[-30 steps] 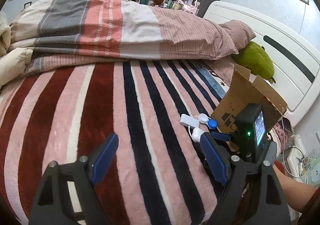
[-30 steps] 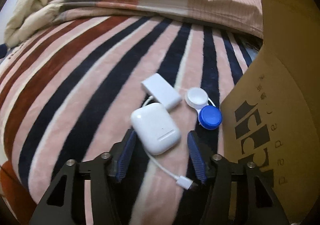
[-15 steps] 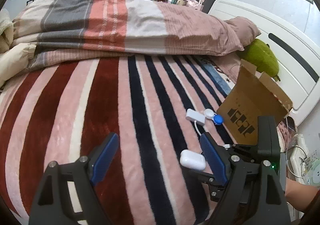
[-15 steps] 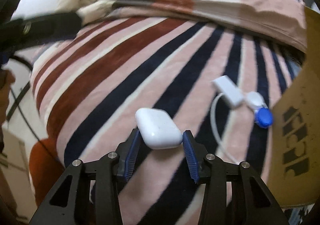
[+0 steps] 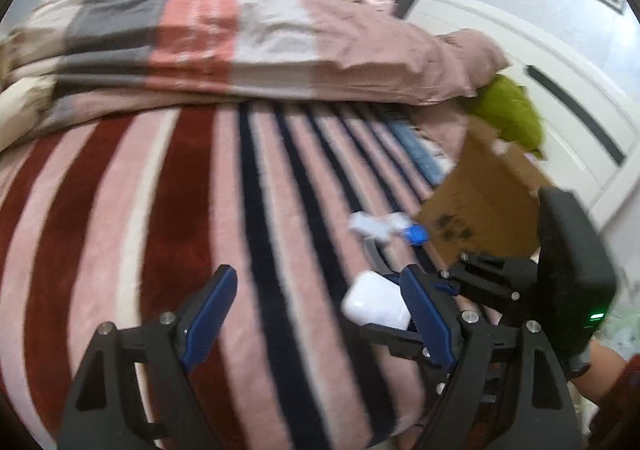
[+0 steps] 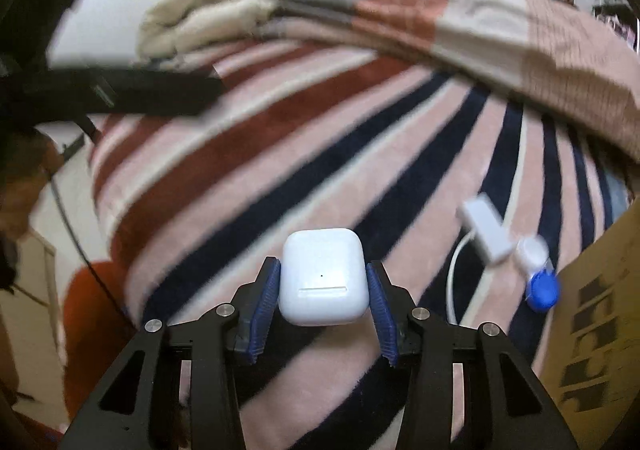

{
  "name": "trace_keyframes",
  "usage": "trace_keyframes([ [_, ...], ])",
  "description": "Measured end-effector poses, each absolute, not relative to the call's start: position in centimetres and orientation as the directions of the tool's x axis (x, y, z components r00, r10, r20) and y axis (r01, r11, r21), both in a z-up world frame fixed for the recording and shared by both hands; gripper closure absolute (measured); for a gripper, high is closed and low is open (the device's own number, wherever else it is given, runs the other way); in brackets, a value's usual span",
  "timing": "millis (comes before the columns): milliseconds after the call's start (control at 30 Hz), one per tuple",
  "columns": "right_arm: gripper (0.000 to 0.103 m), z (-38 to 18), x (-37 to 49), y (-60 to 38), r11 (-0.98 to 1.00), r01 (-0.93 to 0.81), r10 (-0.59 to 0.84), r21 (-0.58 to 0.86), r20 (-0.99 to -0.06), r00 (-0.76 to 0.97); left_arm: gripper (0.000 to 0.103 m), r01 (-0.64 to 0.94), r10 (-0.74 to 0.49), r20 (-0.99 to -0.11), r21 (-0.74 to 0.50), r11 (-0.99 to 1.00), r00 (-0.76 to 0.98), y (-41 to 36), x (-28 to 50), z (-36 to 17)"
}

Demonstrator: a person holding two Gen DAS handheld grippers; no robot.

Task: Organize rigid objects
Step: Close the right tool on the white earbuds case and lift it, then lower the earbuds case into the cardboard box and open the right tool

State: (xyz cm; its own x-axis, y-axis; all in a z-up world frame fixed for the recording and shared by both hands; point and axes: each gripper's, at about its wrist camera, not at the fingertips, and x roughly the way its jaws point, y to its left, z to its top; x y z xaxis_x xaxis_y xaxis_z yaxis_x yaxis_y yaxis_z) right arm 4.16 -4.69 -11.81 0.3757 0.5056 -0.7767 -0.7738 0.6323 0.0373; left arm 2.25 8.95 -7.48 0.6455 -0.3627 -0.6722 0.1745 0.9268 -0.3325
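A white earbud case (image 6: 323,277) hangs above the striped blanket, clamped between the blue pads of my right gripper (image 6: 323,290), which is shut on it. The left wrist view shows the same case (image 5: 376,300) beside my left gripper's right finger. My left gripper (image 5: 318,306) stands open over the blanket with nothing between its fingers. On the blanket lie a white adapter with a cable (image 6: 486,228) and a white and blue lens case (image 6: 540,278), next to a cardboard box (image 5: 480,202).
A folded striped duvet (image 5: 240,38) lies across the far side of the bed. A green plush toy (image 5: 512,114) rests by the white headboard (image 5: 560,90) behind the box. The bed's edge and the floor show at the left in the right wrist view.
My right gripper closed on the earbud case, lifted it off the blanket and swung left, away from the box. The left gripper has stayed open and nearly still.
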Motion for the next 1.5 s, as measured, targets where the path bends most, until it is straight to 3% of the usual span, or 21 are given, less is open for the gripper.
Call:
trace_keyframes([
  [200,0.064,-3.6,3.5,-6.3,0.627,-0.777,0.572,-0.056,-0.644,0.508,0.034,0.358,-0.54,-0.585,-0.406,0.841,0.605,5.2,5.1,-2.9],
  [400,0.064,0.4,5.0,-11.0,0.687,-0.715,0.542,-0.129,-0.564,0.623,0.06,0.527,-0.669,-0.555,-0.42,0.739,0.495,-1.9,9.0,0.8],
  [533,0.064,0.8,7.5,-15.5,0.745,-0.659,0.496,-0.104,-0.574,0.652,0.06,0.564,-0.658,-0.612,-0.382,0.732,0.439,-7.8,12.0,1.2],
  [733,0.064,-0.3,11.1,-21.5,0.816,-0.577,0.413,-0.026,-0.673,0.614,0.06,0.6,-0.606,-0.722,-0.333,0.727,0.334,-15.8,15.5,-0.4],
  [933,0.063,-1.8,13.3,-24.5,0.845,-0.534,0.351,0.02,-0.773,0.528,0.056,0.589,-0.554,-0.775,-0.305,0.749,0.304,-18.2,16.3,-1.7],
  [1033,0.061,-1.7,13.0,-25.0,0.85,-0.526,0.347,0.025,-0.779,0.523,0.039,0.569,-0.525,-0.776,-0.271,0.777,0.348,-17.5,16.0,-1.2],
  [1233,0.058,-0.2,11.6,-24.1,0.849,-0.527,0.377,0.03,-0.732,0.567,0.03,0.478,-0.451,-0.731,-0.193,0.857,0.512,-11.8,13.3,1.8],
  [1500,0.058,3.0,7.0,-16.5,0.751,-0.654,0.542,0.095,-0.655,0.527,0.028,0.303,-0.322,-0.671,-0.15,0.941,0.668,-0.9,8.4,2.3],
])
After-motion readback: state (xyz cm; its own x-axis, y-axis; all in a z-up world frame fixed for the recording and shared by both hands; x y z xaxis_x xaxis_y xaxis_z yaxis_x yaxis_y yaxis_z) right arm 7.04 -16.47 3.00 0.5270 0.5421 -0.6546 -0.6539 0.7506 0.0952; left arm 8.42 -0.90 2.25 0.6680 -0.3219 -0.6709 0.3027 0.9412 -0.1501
